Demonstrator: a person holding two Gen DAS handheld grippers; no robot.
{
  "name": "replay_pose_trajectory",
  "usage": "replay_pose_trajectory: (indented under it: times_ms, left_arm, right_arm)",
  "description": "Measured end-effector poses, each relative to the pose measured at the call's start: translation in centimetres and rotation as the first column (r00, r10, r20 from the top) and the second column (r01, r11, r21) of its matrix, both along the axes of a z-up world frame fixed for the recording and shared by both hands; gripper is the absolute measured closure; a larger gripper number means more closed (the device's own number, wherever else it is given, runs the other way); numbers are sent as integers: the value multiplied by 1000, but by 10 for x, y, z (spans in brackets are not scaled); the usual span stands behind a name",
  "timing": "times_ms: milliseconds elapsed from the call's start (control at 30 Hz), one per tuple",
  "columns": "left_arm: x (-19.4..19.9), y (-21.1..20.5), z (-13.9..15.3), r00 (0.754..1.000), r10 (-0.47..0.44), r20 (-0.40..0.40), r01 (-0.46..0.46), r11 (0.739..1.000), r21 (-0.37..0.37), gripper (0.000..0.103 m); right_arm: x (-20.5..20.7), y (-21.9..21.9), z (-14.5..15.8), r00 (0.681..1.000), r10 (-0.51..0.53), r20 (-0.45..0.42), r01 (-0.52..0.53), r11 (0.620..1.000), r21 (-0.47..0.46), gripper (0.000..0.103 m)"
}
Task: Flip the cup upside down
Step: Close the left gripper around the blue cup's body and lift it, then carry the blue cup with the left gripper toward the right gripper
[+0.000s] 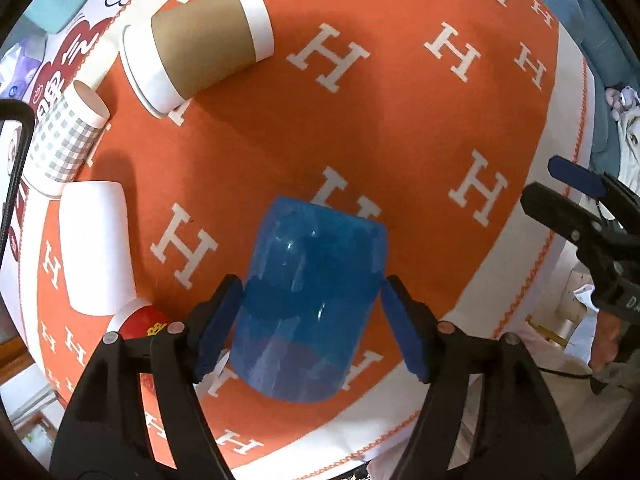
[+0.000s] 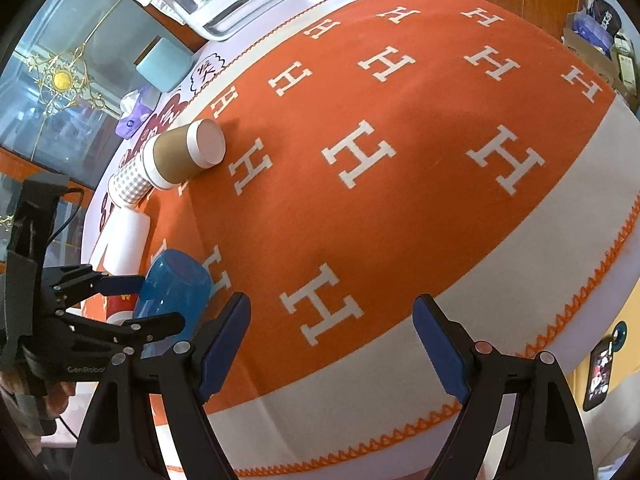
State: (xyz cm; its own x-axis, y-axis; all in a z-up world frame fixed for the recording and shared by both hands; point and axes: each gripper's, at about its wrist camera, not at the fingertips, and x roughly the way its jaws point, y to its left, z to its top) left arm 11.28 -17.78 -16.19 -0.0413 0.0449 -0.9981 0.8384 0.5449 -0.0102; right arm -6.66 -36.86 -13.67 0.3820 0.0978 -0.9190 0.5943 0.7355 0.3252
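While the left hand-held gripper (image 1: pixel 312 316) brackets the blue cup (image 1: pixel 312 300) with its blue pads, a thin gap shows at the right pad, so I cannot tell if the grip is firm. That cup is glossy translucent plastic, a tapered cylinder, inverted with its long axis leaning slightly; its flat closed base points up and away and its wide mouth faces the desk (image 1: pixel 400 120). An orange felt-like cloth with white H letters covers the desk. Beyond the blue cup lies a brown-sleeved paper cup (image 1: pixel 204 48) on its side; a grey checked cup (image 1: pixel 64 140) and a plain white cup (image 1: pixel 96 244) stand inverted left of it. The right hand-held gripper (image 2: pixel 332 344) is spread wide, holding nothing.
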Motion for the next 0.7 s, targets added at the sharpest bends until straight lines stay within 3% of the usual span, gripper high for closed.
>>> replay_pose_trajectory:
  times_ms: [300, 533, 700]
  left_arm:
    - [-9, -3, -12, 999, 5, 35, -4, 1000, -19, 31]
    - [-17, 3, -15, 981, 186, -52, -185, 982, 23, 32]
    - [-32, 19, -10, 938, 332, -101, -326, 943, 70, 32]
  right_arm:
    - [1, 5, -1, 1000, 13, 2, -13, 1000, -1, 18]
    - [-1, 5, 3, 1000, 23, 4, -23, 1000, -3, 18]
    - [3, 9, 10, 998, 53, 18, -53, 999, -8, 18]
